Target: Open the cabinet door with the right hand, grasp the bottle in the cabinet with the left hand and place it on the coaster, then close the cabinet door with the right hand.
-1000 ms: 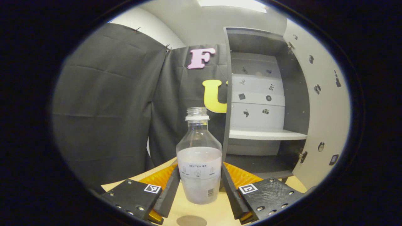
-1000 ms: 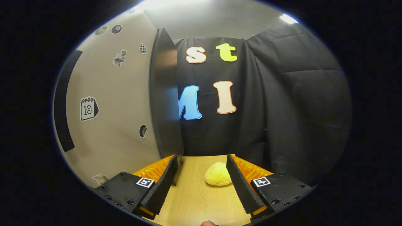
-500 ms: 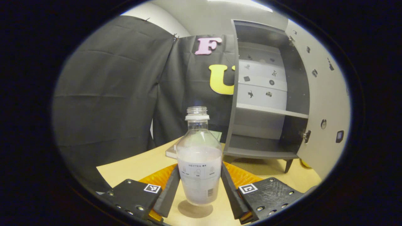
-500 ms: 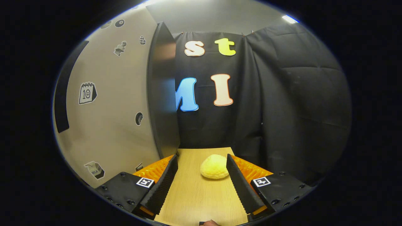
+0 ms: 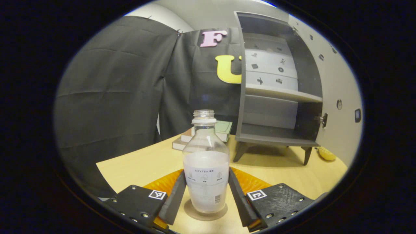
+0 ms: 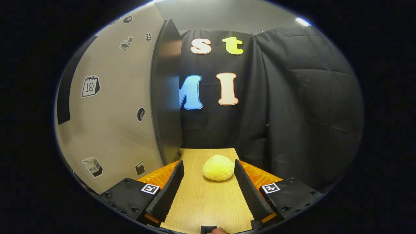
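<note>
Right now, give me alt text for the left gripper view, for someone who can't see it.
The left tongs grip a clear uncapped bottle just above a round coaster on the wooden table. Behind stand a grey cabinet with its door open and some stacked books.

Black cloth wall (image 5: 110, 91) hung in folds round the booth, pale ceiling (image 6: 227, 16) with a bright light strip (image 6: 303, 21) above, light wooden bench (image 5: 276, 175) reaching the cloth at its far edge.
</note>
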Demonstrator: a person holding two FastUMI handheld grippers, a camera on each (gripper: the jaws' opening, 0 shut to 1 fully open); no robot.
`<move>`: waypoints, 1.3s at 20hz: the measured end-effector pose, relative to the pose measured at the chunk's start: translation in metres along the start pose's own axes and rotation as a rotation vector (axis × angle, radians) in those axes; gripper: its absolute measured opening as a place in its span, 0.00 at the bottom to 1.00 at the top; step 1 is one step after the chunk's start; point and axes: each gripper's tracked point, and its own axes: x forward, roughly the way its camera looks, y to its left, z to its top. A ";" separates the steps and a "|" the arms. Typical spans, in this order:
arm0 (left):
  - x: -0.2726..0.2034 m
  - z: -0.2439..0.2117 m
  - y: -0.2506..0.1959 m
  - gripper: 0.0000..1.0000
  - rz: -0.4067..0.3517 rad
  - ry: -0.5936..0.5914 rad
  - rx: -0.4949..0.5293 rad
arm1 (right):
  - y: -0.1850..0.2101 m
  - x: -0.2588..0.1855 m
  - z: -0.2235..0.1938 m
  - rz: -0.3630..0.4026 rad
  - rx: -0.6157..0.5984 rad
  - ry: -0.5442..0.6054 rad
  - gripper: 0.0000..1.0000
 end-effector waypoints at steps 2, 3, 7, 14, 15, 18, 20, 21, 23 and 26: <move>0.000 -0.007 -0.004 0.75 -0.005 0.001 0.007 | 0.001 0.002 -0.002 -0.001 -0.003 0.007 0.93; 0.001 -0.008 -0.006 0.75 -0.009 -0.005 0.008 | 0.001 0.002 -0.002 -0.003 -0.009 0.009 0.93; 0.004 -0.015 -0.008 0.75 -0.004 -0.018 0.018 | 0.005 0.004 -0.003 0.000 -0.021 0.015 0.93; 0.004 -0.027 -0.011 0.72 0.012 -0.033 0.044 | 0.010 0.006 -0.006 0.003 -0.030 0.025 0.93; 0.004 -0.028 -0.013 0.76 0.011 -0.031 0.049 | 0.010 0.006 -0.006 0.003 -0.032 0.024 0.93; 0.004 -0.029 -0.014 0.74 0.013 -0.007 0.048 | 0.012 0.004 -0.005 0.003 -0.031 0.020 0.93; 0.001 -0.028 -0.015 0.77 0.015 0.005 0.050 | 0.012 0.003 -0.004 0.003 -0.028 0.017 0.93; -0.002 -0.027 -0.016 0.77 0.014 0.010 0.052 | 0.012 0.002 -0.004 0.003 -0.026 0.016 0.93; -0.004 -0.020 -0.016 0.82 0.015 0.008 0.063 | 0.013 0.002 -0.004 0.005 -0.022 0.014 0.93; -0.013 0.004 -0.014 0.80 0.028 -0.024 0.079 | 0.015 -0.001 -0.002 0.016 -0.014 0.012 0.93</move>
